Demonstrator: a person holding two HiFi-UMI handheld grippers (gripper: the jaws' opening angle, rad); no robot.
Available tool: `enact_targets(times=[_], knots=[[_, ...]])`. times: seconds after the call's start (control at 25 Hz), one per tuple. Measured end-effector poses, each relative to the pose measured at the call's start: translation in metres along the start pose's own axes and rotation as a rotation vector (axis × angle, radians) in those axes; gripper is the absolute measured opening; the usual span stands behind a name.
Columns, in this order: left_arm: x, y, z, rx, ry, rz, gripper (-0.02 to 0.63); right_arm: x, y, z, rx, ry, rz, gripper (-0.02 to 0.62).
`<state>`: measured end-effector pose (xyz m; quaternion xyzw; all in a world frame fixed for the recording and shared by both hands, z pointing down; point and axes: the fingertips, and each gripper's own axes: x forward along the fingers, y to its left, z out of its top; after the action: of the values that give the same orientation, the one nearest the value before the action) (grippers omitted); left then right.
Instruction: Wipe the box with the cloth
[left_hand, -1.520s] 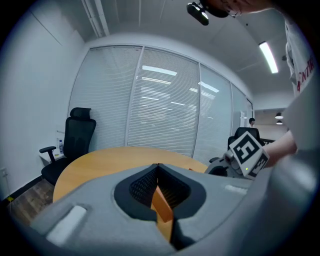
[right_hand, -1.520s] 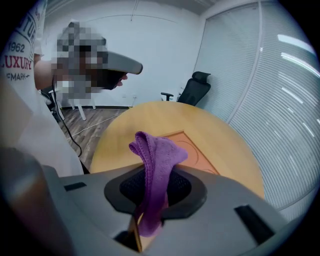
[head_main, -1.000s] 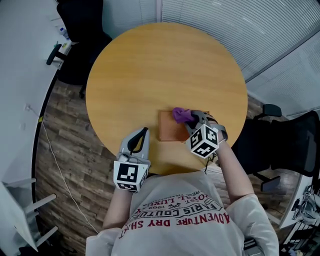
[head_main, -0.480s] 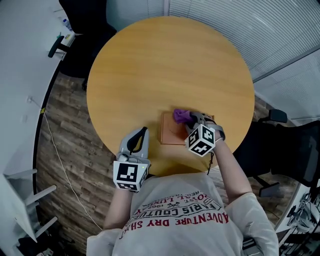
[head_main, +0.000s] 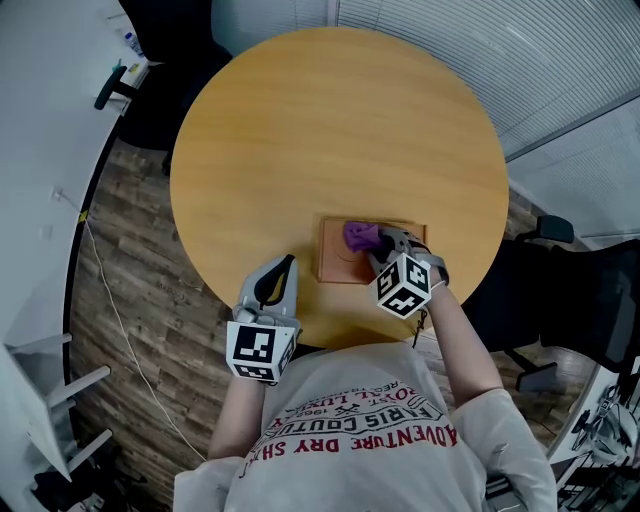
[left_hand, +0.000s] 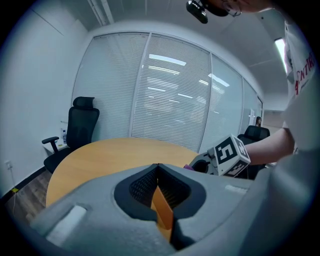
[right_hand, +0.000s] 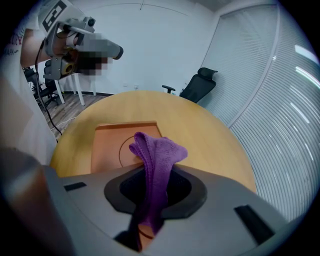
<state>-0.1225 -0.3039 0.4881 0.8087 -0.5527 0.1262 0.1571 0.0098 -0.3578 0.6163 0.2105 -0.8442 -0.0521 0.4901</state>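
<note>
A flat brown box (head_main: 340, 254) (right_hand: 112, 145) with a circle marked on its lid lies on the round wooden table (head_main: 330, 130) near the front edge. My right gripper (head_main: 383, 243) (right_hand: 152, 192) is shut on a purple cloth (head_main: 360, 236) (right_hand: 157, 160), whose bunched end rests on the box's right half. My left gripper (head_main: 283, 268) (left_hand: 159, 187) is shut with nothing in it and hovers at the table's front edge, left of the box. The right gripper's marker cube (left_hand: 229, 155) shows in the left gripper view.
A black office chair (head_main: 165, 60) stands behind the table at the left, another (head_main: 580, 290) at the right. A white desk (head_main: 50, 130) runs along the left. Window blinds (head_main: 520, 50) fill the far right. The floor is dark wood (head_main: 140, 300).
The right gripper has slid the purple cloth a little leftward and toward me over the box. The left gripper has stayed in place.
</note>
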Motion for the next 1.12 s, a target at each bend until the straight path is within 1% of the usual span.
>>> enact_targets(times=[0.2,0.48,0.72,0.84,1.12], knots=[[-0.007,-0.006,-0.006,-0.006,-0.002,-0.006,0.009,-0.004,0.010,-0.004,0.016,-0.002,0.002,0.081],[-0.023,-0.017,-0.003,0.010,-0.025,-0.014,0.009,-0.017,0.030,-0.011,0.050,-0.017,-0.005,0.081],[-0.043,-0.023,-0.014,0.016,-0.020,-0.010,0.009,-0.026,0.050,-0.016,0.065,-0.025,0.008,0.081],[-0.054,-0.026,-0.020,0.015,-0.019,-0.004,0.009,-0.032,0.059,-0.019,0.074,-0.025,0.000,0.081],[-0.082,-0.037,-0.028,0.028,-0.027,-0.023,0.009,-0.047,0.093,-0.023,0.088,-0.026,-0.009,0.081]])
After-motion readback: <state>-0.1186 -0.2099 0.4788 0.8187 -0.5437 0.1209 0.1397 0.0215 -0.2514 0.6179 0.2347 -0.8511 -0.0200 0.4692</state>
